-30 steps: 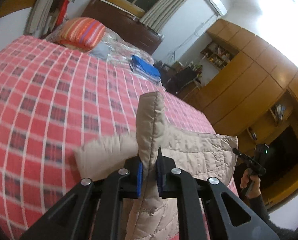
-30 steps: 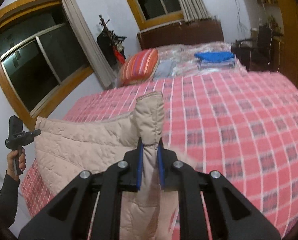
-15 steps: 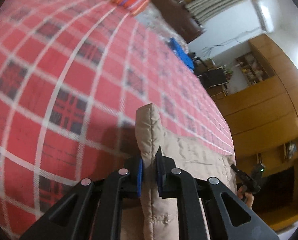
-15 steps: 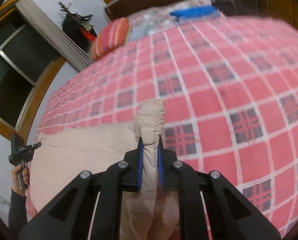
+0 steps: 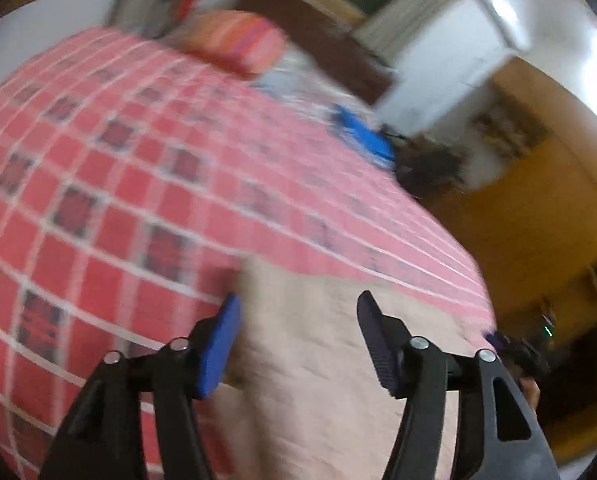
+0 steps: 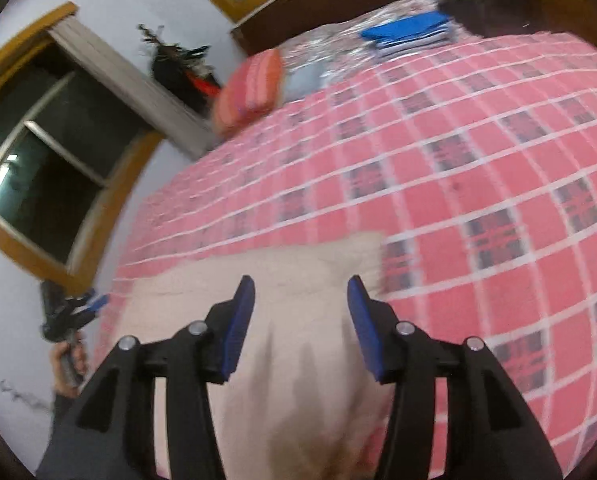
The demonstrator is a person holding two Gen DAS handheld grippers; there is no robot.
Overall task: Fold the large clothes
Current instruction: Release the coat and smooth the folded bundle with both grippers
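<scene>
The beige quilted garment point(image 5: 330, 360) lies spread flat on the near part of the bed, over a red checked bedspread point(image 5: 138, 184) crossed by white lines and dark plaid squares. The left gripper point(image 5: 298, 336) hangs over it with its fingers wide apart and nothing between them, the blue pads point(image 5: 218, 348) facing each other across open cloth. The right gripper point(image 6: 300, 320) is the same: fingers spread, nothing held, its shadow falling in dark streaks on the garment point(image 6: 298, 320) below.

The left wrist view is badly smeared, so the garment's stitching is lost there; it reads only as a soft pale sheet with a straight far edge. That view alone shows the wooden wardrobe point(image 5: 538, 208) along the right wall, and, small at the right edge, the other gripper in the person's hand (too blurred to tell more). The right wrist view is sharper. It alone shows the dark window point(image 6: 38, 184) with its wooden frame, and at the left edge a hand point(image 6: 68, 364) in a dark sleeve gripping the left tool's handle.

Both views reach the head of the bed: a striped orange-red pillow point(image 6: 250, 88), plump and rounded, and a folded blue stack point(image 6: 406, 32) on a shiny, crinkled cover.
</scene>
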